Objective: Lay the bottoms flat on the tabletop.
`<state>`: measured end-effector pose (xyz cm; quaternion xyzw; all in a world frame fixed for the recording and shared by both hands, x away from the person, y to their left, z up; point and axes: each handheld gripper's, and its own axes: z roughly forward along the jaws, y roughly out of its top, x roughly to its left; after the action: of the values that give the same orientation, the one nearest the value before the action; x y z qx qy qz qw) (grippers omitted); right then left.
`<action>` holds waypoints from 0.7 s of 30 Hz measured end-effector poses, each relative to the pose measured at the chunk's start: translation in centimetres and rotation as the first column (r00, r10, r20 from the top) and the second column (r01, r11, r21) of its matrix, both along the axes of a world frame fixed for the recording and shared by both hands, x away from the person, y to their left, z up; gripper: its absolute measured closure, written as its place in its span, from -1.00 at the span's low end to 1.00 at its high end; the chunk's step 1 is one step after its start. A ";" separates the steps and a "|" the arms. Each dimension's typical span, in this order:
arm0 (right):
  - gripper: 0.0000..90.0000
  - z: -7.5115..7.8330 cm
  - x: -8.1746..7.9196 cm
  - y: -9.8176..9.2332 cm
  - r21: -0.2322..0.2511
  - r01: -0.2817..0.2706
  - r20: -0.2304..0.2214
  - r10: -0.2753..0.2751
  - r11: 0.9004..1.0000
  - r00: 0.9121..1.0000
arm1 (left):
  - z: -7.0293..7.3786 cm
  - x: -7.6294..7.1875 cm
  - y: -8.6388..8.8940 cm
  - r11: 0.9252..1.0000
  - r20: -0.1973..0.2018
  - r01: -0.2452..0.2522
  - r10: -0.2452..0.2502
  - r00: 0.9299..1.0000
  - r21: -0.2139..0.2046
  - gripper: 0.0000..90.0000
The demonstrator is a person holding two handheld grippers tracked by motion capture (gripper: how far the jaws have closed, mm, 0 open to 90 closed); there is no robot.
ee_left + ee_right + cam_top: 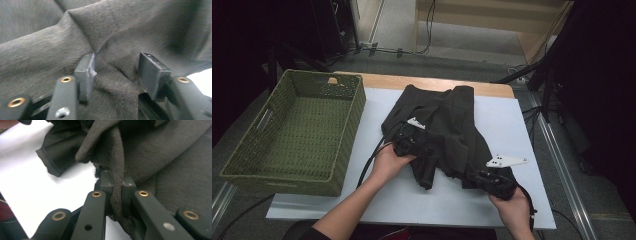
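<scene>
Garment (447, 125): dark grey cloth, rumpled, lying on the white board (512, 125) at the middle of the table (377, 80); its far edge reaches the bare wood strip.
Basket (344, 145): green woven, rectangular, on the table's left end, just beside the board; well apart from the garment.
Left gripper (429, 175): seen from above at the garment's near left edge, a hand (387, 162) behind it, cable trailing toward the person.
Left gripper, own view (116, 68): jaws stand apart with a raised fold of cloth between them. The left pad touches the fold; the right pad stands clear of it. No grip yet.
Right gripper (469, 175): seen from above at the garment's near right corner, grey plate on top, a hand (512, 207) at its rear.
Right gripper, own view (117, 186): jaws clamped tight on a thin rolled edge of the garment, which runs down between the pads.
High view alone gives: the basket, the whole layout, both forearms entering from the bottom edge.
Left gripper view alone gives: the gap between its pads and the ridge of cloth inside it; a sliver of white board at the right.
Right gripper view alone gives: the pinch itself, a stitched hem (47, 162) lying flat on the board to the left, and the cloth lifted above the pads.
</scene>
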<state>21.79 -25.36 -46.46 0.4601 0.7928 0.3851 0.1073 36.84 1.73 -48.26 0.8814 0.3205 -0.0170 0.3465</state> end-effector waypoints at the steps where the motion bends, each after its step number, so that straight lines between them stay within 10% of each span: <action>1: 0.83 -0.1 0.1 -0.1 -0.006 0.000 0.000 0.000 1.000 1.000 | -0.3 -0.1 0.0 1.000 0.008 0.001 -0.001 1.000 -0.005 0.30; 6: 0.84 -0.4 0.3 -0.4 -0.012 0.015 -0.010 -0.015 1.000 1.000 | -1.2 -0.2 0.3 1.000 -0.023 0.003 -0.003 1.000 0.006 0.92; 11: 0.82 -0.5 0.4 -1.0 -0.025 0.031 -0.018 -0.032 0.999 0.999 | 0.7 -0.6 1.5 0.999 -0.112 0.018 -0.023 0.993 -0.039 0.96; 21: 0.82 0.0 0.2 -2.0 -0.017 0.062 -0.007 -0.062 0.998 0.998 | 4.6 -5.5 6.2 0.991 -0.078 0.044 -0.055 0.995 -0.130 0.96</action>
<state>21.95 -27.32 -46.44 0.4848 0.7817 0.3734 0.1202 31.34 7.98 -43.68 0.8636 0.3106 -0.0821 0.3885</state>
